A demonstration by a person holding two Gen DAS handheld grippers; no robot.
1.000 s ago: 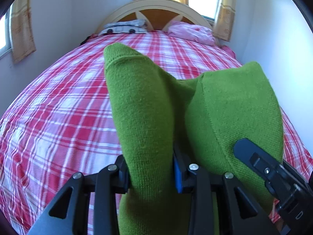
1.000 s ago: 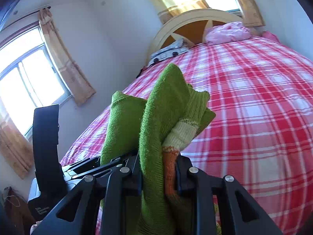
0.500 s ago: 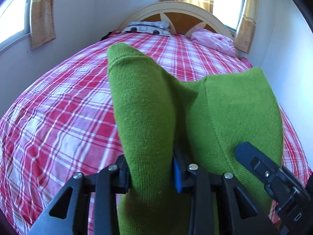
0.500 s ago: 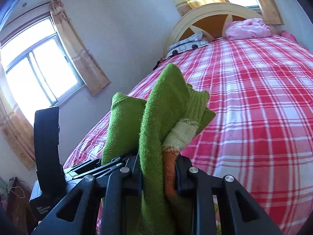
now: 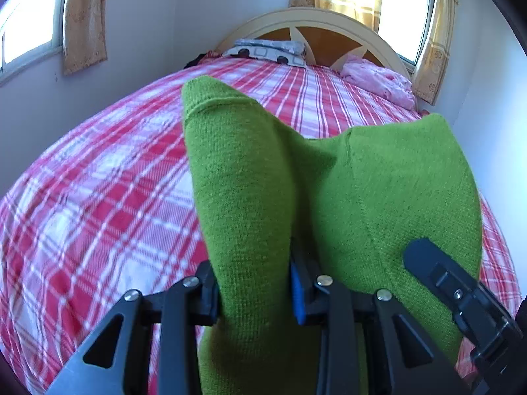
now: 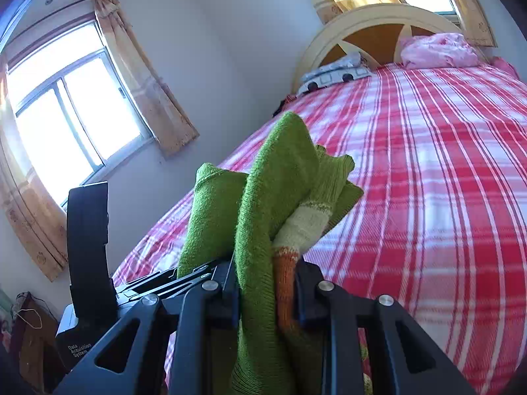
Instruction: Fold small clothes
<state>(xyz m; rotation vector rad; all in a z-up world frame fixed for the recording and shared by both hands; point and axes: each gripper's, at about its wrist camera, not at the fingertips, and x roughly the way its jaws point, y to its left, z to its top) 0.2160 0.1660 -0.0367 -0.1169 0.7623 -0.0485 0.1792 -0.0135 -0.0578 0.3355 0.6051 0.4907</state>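
Observation:
A small green knitted garment [image 5: 250,177] is held up above the bed between both grippers. My left gripper [image 5: 253,291] is shut on one bunched part of it. My right gripper [image 6: 266,291] is shut on another part [image 6: 263,204], where a cream and orange striped cuff [image 6: 304,227] is also pinched. In the left wrist view the right gripper's body [image 5: 461,299] shows at the lower right against the cloth. In the right wrist view the left gripper's body [image 6: 89,240] stands close at the left.
A bed with a red and white plaid sheet [image 5: 108,191] fills the space below and ahead. At its head are a curved headboard [image 5: 316,29], a grey patterned pillow [image 5: 266,49] and a pink pillow [image 5: 378,79]. Walls and curtained windows [image 6: 69,115] surround it.
Both grippers have kept their hold on the garment while the views swung leftward, bringing more of the left wall and window into sight. The cloth's shape is unchanged.

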